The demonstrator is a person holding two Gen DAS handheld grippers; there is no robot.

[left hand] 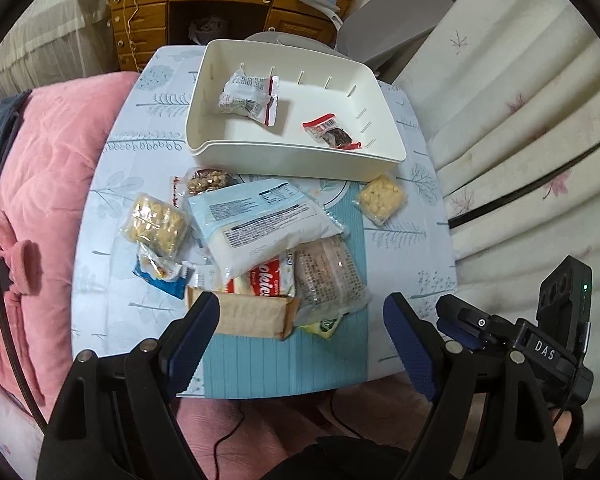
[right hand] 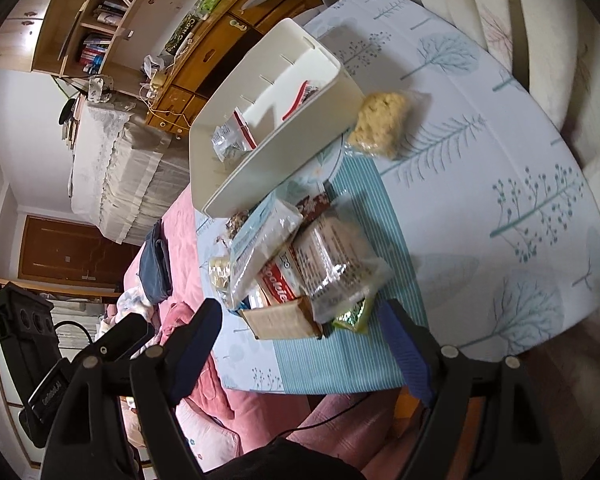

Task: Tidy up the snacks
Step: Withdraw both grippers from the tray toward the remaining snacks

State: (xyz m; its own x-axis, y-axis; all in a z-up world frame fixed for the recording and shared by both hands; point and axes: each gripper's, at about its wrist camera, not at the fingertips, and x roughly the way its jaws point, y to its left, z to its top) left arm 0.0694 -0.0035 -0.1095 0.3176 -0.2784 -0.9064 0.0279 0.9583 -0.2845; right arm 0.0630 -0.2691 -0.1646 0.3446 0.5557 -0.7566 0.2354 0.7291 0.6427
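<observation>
progress: early | done: two small packets in white bin (left hand: pixel 236 152) | left: snack pile (left hand: pixel 260 236) plus stray packet (left hand: pixel 381 199) on table (left hand: pixel 404 248), just in front of bin | left gripper (left hand: pixel 302 316) agape, empty | right gripper (right hand: pixel 302 322) agape, empty, nothing picked

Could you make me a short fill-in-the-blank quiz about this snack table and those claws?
1. The white bin already holds ___ snack packets.
2. The pale yellow snack lying alone sits ___ the bin, on the tablecloth.
3. The left claw and the right claw both stand ___, gripping nothing.
4. The brown cardboard packet is the piled snack ___ to the claws.

Missing words: two; outside; open; nearest
</observation>
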